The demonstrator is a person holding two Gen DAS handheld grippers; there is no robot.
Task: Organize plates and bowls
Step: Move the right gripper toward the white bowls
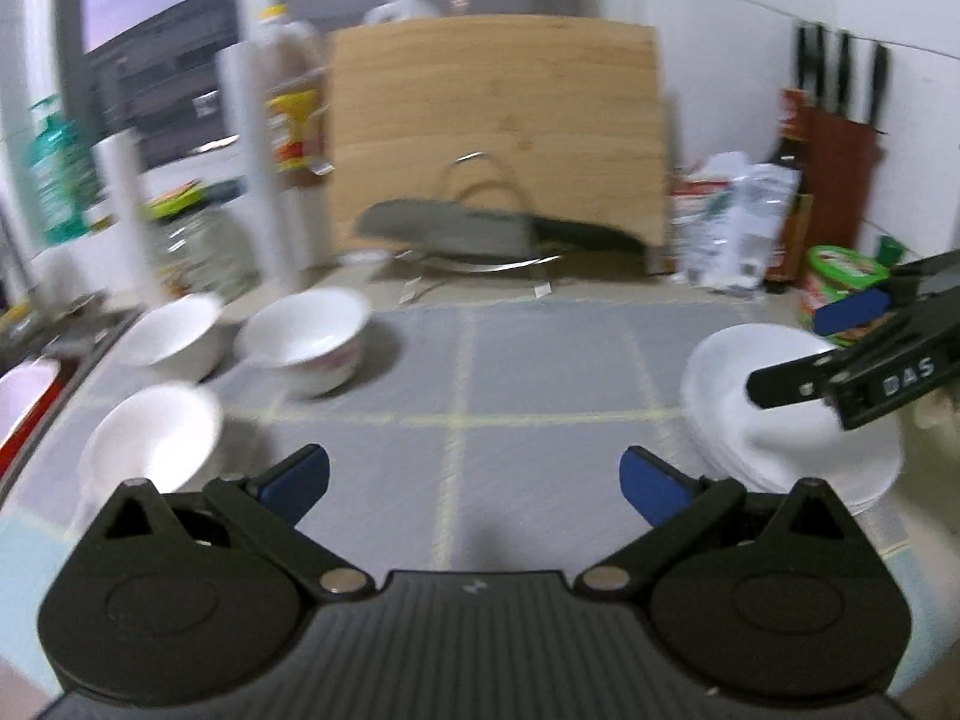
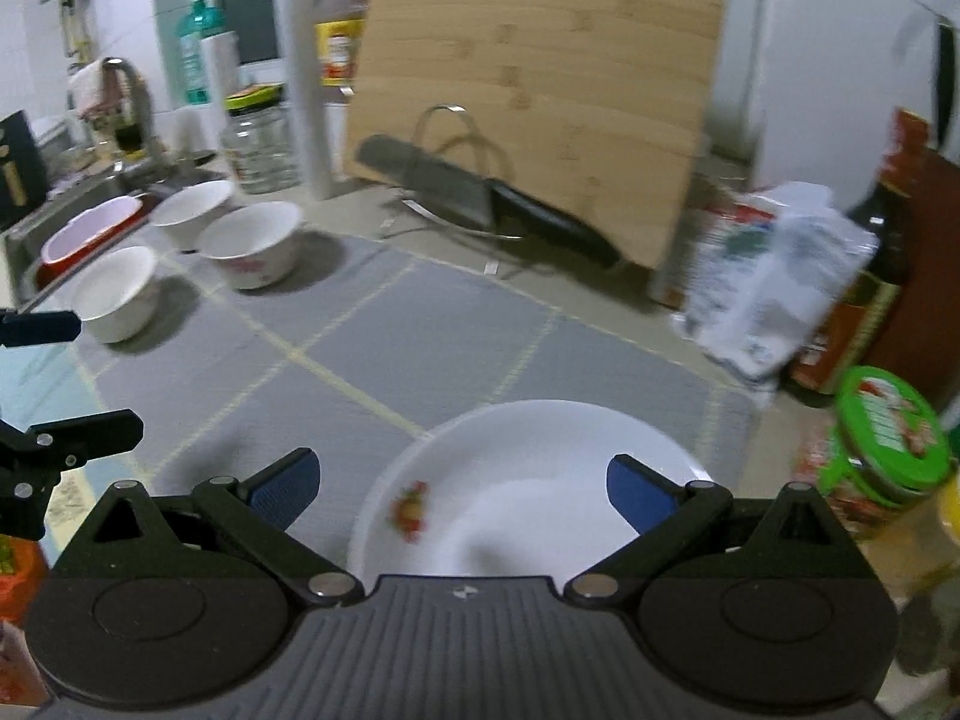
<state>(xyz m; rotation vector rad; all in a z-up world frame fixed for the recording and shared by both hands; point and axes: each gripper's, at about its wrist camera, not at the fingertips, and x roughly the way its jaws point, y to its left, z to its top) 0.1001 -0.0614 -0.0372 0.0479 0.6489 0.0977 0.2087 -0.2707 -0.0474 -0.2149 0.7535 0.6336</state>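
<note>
Plates (image 2: 528, 480) are seen already stacked at the right of the worktop (image 1: 540, 372); three bowls (image 1: 306, 339) at left are not yet nested, so approx. half is judged done. Left hand-held gripper (image 1: 474, 483) and right hand-held gripper (image 2: 462, 489) are both held wide, w/ nothing gripped.

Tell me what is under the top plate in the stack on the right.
Under the top plate more white plates show as stacked rims, resting on the grey mat. Their faces and exact count are covered.
</note>
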